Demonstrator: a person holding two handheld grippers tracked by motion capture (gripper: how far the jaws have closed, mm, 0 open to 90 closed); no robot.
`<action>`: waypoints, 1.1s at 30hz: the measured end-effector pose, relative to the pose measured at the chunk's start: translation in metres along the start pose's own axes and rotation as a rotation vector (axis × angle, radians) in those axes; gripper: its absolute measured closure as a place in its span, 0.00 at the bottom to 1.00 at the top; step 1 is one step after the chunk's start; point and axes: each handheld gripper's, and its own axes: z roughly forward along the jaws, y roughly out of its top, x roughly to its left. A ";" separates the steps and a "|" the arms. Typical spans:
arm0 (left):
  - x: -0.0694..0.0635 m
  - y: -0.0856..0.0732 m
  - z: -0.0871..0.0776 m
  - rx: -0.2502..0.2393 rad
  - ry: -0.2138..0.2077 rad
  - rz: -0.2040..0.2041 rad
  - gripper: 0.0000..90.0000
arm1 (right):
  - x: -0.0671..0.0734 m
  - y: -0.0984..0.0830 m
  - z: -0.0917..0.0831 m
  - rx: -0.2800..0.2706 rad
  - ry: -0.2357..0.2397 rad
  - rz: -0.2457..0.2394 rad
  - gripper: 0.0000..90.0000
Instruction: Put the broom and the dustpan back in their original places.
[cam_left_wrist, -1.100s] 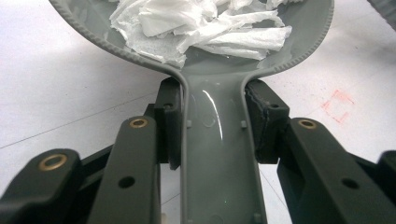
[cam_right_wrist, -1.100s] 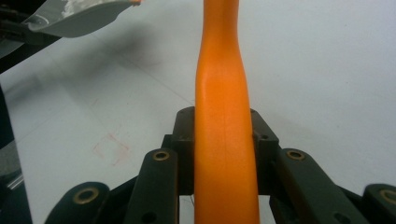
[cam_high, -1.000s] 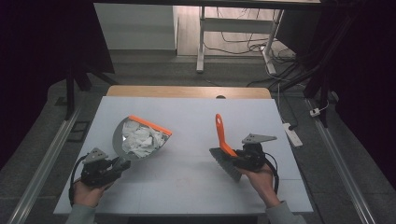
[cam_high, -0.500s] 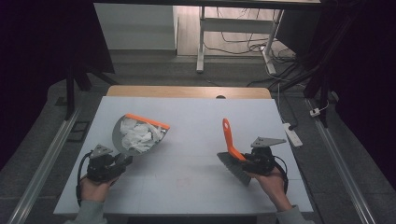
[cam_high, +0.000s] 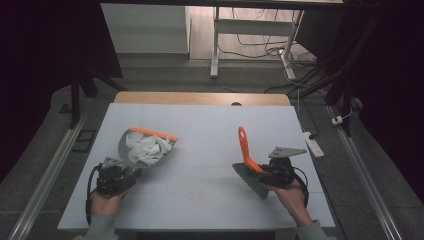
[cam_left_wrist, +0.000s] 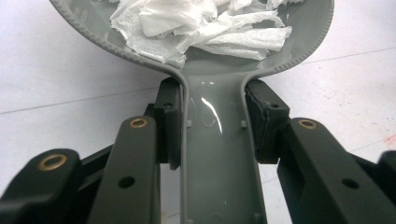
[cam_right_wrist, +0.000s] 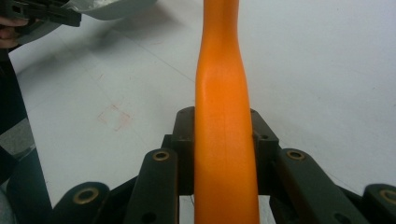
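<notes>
A dim room surrounds the pale table. At its left we see the left tool clenched on the grey handle of a dustpan — the pan has an orange front edge, is tipped up off the surface and carries crumpled white paper. At the right side, well apart from it, the right tool is clamped on the orange handle of a brush, handle slanting upward, its grey head low — just above the table.
</notes>
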 end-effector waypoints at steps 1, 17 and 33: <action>0.000 0.000 0.002 -0.001 -0.001 -0.009 0.68 | 0.000 0.000 0.001 0.004 0.000 -0.002 0.78; -0.003 0.004 0.025 0.028 0.059 -0.088 0.68 | -0.003 -0.002 0.008 0.066 0.047 0.020 0.78; -0.010 0.004 0.035 0.037 0.094 -0.120 0.68 | -0.026 -0.009 0.017 0.131 0.030 0.120 0.78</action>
